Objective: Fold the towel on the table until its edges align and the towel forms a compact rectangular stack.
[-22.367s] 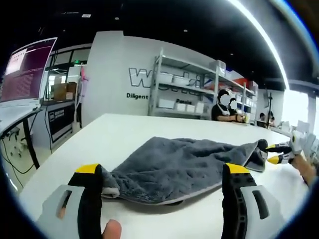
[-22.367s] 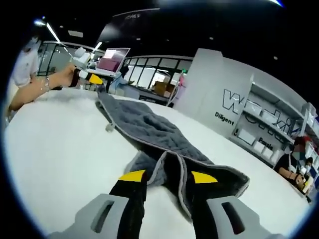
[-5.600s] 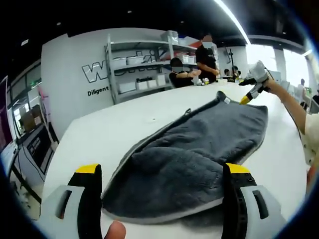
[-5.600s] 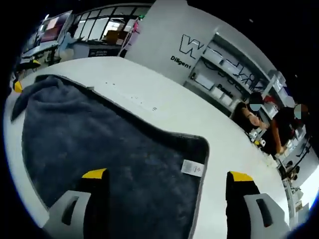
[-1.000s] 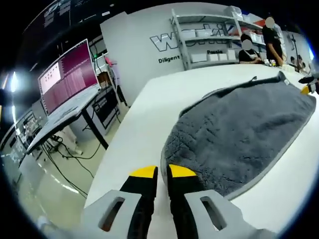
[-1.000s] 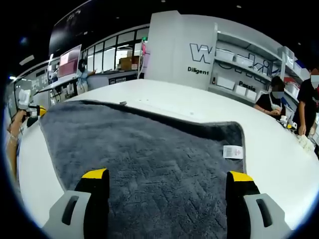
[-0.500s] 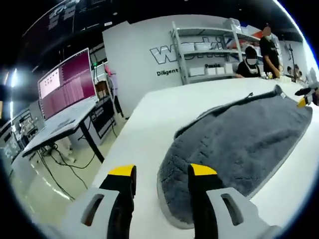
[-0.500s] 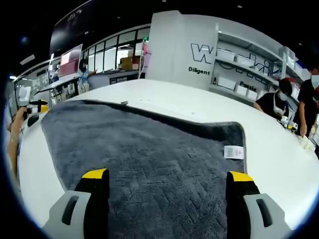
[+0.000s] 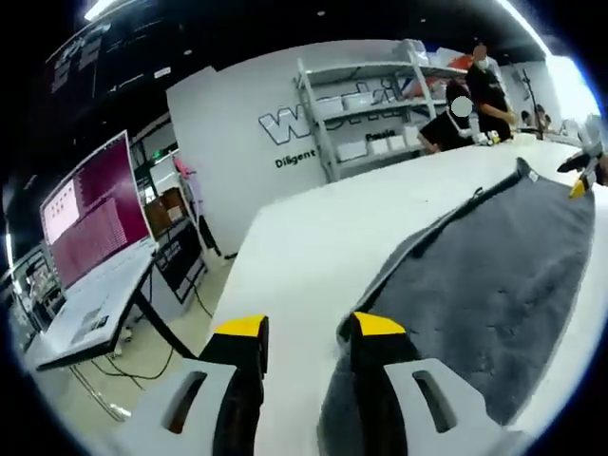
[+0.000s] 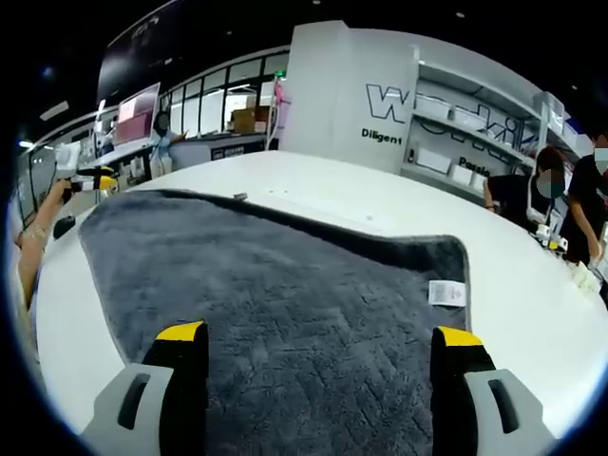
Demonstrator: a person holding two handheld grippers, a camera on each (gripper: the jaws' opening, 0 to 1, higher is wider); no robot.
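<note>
Towel [image 10: 285,313] flat and dark grey on the white desk [image 10: 380,204], spread under the right tongs [image 10: 318,334], gaping wide and holding nothing; left tongs [image 9: 304,328] parted a little, empty, just off the towel's near edge. Best to pinch one near corner with each, lift together, carry across to the far edge, lay hem on hem. White label [image 10: 446,293] plain from the right; pink monitor [image 9: 90,223] and floor beyond, from the left.
</note>
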